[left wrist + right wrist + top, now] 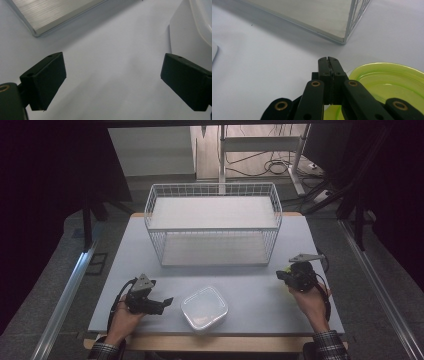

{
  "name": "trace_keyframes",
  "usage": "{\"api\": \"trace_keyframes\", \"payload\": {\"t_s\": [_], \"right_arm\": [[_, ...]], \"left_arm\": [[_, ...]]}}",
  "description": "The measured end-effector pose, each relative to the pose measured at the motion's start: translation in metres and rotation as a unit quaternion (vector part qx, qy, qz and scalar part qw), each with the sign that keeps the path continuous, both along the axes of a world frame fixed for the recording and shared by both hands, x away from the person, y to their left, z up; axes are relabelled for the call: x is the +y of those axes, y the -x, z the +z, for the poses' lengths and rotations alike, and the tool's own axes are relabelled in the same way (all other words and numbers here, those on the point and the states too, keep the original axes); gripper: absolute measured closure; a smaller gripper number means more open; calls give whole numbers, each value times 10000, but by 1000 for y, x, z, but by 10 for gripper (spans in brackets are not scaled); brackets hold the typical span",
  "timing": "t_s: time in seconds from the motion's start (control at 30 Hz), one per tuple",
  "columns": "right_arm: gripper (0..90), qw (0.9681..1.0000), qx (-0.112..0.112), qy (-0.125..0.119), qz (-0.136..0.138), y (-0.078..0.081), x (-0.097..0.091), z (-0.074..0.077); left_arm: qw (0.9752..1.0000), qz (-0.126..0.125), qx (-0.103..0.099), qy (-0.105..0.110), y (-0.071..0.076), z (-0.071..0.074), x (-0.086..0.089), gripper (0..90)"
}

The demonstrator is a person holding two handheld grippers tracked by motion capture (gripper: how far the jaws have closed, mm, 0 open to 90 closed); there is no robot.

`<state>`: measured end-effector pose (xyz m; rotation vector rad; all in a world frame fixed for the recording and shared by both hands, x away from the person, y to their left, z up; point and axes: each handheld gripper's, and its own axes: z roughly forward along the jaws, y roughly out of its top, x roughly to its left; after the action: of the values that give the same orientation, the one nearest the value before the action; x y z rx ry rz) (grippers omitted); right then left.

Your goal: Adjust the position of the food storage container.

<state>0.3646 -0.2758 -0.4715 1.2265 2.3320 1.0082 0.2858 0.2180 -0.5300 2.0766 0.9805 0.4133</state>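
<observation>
A shallow white container (204,307) with its lid on sits near the table's front edge, and its side (185,37) lies just past one jaw in the left gripper view. My left gripper (166,304) (112,82) rests open beside it on the left, holding nothing. My right gripper (283,274) (328,60) is at the table's right, jaws pressed together. A translucent yellow-green lid (387,85) hangs under it, and its rim appears to run in between the pads. In the high view a yellow speck (287,269) of it peeks out by the jaws.
A white wire basket (212,227) with a pale floor (324,20) (50,15) stands at the back middle of the grey table (250,285). Bare tabletop lies between the basket and the container. Stand legs and cables sit on the floor behind.
</observation>
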Motion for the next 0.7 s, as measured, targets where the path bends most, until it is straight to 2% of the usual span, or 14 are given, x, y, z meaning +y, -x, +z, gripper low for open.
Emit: {"api": "trace_keyframes", "payload": {"t_s": [0.07,0.17,0.23,0.37,0.47,0.5,0.57,0.7], "right_arm": [[896,10000,-59,-31,61,2,2,2],[896,9998,-112,-90,162,6,6,4],[895,9996,-123,-96,246,8,9,4],[893,9982,-40,-230,551,11,17,3],[894,9939,15,-448,1003,15,24,2],[895,9929,29,-506,1079,16,25,2],[895,9907,26,-551,1243,18,30,2],[896,9893,13,-406,1400,25,44,1]], "left_arm": [[10000,-25,67,-58,1,2,0,57],[9999,-109,117,35,7,6,0,54],[9997,-178,129,-42,12,10,-3,78],[9986,-426,87,-300,26,13,-16,201],[9971,-576,44,-488,37,15,-27,342],[9969,-586,35,-515,41,16,-30,371],[9970,-617,67,-457,46,18,-31,469],[9970,-704,243,-192,53,18,-27,653]]}}
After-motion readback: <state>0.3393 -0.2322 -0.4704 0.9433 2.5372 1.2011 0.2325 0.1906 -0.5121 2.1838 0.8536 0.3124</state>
